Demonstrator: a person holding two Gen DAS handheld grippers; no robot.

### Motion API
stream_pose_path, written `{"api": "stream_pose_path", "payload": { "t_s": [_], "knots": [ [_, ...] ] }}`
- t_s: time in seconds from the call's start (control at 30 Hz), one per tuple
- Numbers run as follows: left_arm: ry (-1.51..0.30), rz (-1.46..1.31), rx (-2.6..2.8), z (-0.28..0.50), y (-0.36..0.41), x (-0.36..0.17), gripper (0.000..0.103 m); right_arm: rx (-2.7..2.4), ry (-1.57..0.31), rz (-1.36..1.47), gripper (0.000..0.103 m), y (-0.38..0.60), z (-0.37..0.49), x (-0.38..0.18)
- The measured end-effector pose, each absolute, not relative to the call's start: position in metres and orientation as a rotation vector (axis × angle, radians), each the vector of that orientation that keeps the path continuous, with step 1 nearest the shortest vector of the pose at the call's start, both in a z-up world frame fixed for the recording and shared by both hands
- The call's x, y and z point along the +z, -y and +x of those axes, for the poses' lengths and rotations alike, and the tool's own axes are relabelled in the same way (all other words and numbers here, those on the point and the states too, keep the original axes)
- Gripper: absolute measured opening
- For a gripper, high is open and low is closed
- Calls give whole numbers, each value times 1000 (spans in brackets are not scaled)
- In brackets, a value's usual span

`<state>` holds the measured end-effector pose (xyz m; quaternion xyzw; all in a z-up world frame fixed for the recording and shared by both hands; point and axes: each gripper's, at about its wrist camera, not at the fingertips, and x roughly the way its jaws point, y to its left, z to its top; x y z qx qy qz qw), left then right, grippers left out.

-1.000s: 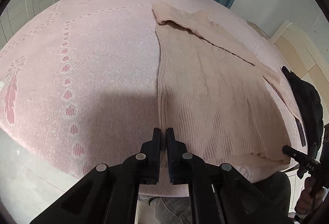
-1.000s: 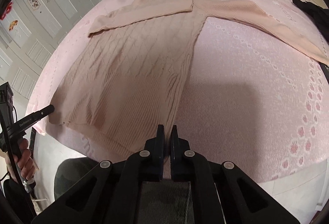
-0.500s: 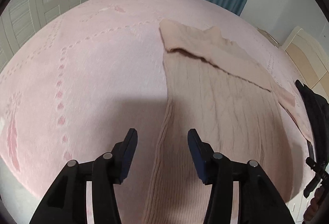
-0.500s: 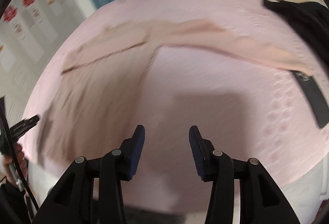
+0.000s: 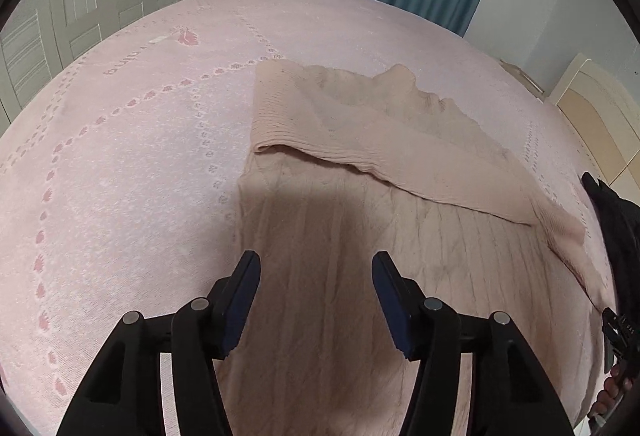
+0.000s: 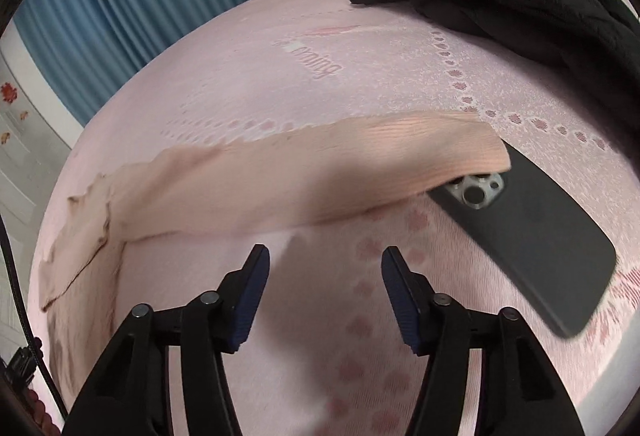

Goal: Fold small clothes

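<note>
Light: soft, even indoor light, fairly bright, no glare
Shadows: broad dark patch on the sweater (image 5: 340,236) ahead of the left gripper (image 5: 315,268); similar shadow on the bedspread (image 6: 240,83) and the sleeve (image 6: 320,171) ahead of the right gripper (image 6: 325,263)
Blur: left view sharp; right view smeared around the sleeve edge and the phone (image 6: 532,236)
Distortion: strong fisheye, bed bulges, black vignette at corners
Colour: right view slightly pinker
</note>
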<state>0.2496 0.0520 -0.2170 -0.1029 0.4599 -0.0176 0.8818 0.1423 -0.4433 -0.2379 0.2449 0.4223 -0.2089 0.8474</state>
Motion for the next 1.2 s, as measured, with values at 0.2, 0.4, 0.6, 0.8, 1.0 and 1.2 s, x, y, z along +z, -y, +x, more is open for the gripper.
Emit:
{"api": "stream_pose_path", "payload": {
  "t_s": [0.2,0.4,0.6,0.8,1.0,1.2],
  "knots": [
    [-945,-217,-14,260,-48,-219,56,-441,-891,497,48,456,168,-252],
    [-945,-211,12,261,-51,-220,56,-480,-889,441,9,466,186,-251],
    [-923,-147,60,250,-68,-210,56,-492,-818,334,6,459,192,-209],
    [-930,-209,90,243,-110,-203,57,-451,-721,84,5,392,225,-140],
    [-898,-107,130,236,-130,-203,60,-291,-628,-74,5,272,281,-85],
    [-900,-112,157,240,-155,-214,61,14,-595,-102,5,110,328,-74]
  ]
}}
